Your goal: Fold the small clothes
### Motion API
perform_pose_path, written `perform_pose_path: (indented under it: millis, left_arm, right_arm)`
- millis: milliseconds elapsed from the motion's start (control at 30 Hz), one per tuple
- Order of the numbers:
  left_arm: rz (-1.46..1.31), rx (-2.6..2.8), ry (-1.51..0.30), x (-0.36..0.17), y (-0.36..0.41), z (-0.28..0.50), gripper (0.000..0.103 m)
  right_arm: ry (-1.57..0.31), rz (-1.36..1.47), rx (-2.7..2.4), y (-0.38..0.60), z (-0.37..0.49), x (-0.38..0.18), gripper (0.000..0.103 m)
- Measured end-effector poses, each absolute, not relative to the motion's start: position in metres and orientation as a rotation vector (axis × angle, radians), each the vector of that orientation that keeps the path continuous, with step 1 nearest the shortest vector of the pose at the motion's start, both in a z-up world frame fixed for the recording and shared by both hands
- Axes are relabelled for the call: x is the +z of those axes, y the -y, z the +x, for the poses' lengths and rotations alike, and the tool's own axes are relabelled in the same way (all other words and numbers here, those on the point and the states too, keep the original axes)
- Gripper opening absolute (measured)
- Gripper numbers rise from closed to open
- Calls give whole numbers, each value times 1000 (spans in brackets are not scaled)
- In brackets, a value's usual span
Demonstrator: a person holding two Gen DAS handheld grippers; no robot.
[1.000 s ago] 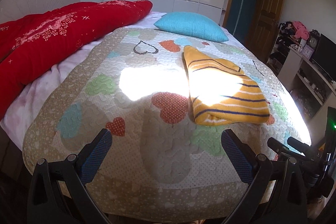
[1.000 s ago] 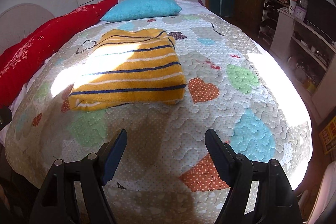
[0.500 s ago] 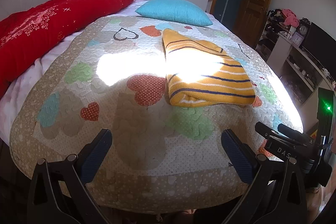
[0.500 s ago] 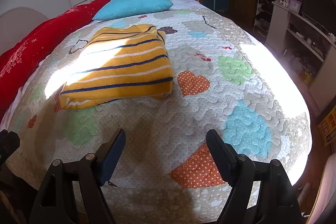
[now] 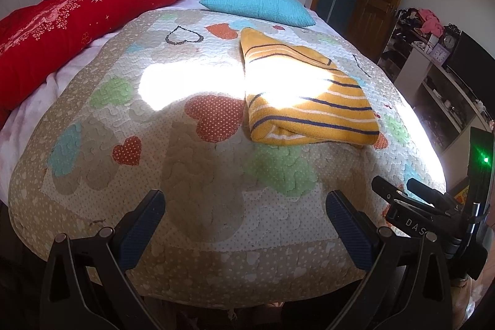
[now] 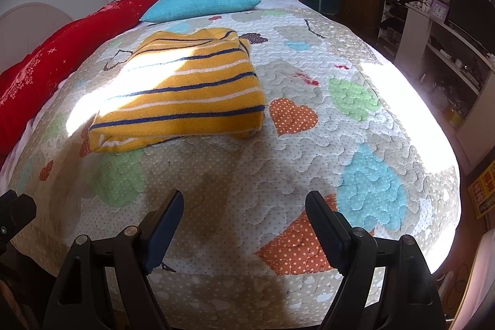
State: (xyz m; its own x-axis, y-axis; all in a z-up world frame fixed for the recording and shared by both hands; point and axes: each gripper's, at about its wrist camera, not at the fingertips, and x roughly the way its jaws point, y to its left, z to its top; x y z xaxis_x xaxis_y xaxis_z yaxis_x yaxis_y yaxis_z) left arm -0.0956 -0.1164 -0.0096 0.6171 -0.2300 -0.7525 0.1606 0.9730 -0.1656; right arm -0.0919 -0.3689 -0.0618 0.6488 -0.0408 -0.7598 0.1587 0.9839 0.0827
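Above the quilt [image 6: 235, 175], both tongs [image 5: 246, 212] [image 6: 244, 212] tilt downward, spread apart, empty

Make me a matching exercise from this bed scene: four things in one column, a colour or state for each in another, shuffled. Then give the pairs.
Things:
1. sweater
2. pillow
3. padded blanket
4. right claw

Descriptions:
A. red, bunched along the bed's edge
B. open, nothing between its fingers
C. yellow with stripes, folded on the quilt
D. turquoise, beyond the folded garment

Pairs: 1-C, 2-D, 3-A, 4-B
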Motion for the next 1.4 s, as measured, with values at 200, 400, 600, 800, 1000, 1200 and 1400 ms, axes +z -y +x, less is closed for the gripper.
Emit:
perform_pose_path:
  millis: [200, 400, 600, 800, 1000, 1200, 1400]
  left_arm:
    - [-86, -228, -878, -10, 117, -96, 103]
    - [-91, -227, -891, -12, 118, -95, 103]
    - [-91, -231, -895, -14, 117, -95, 103]
    - [-94, -232, -909, -18, 119, -94, 103]
    - [-98, -236, -915, -19, 119, -93, 103]
    - [-106, -236, -936, -24, 118, -91, 103]
    - [-113, -236, -947, -26, 116, -90, 103]
  right_arm:
    - [-863, 151, -119, 368, -92, -63, 85]
    - [-864, 151, -121, 368, -92, -64, 86]
    - [-867, 153, -121, 369, -92, -66, 87]
    - [-871, 157, -122, 370, -94, -68, 87]
    - [-873, 158, -123, 371, -94, -69, 88]
    - [-877, 161, -126, 372, -94, -72, 88]
    - [-873, 157, -128, 372, -95, -71, 88]
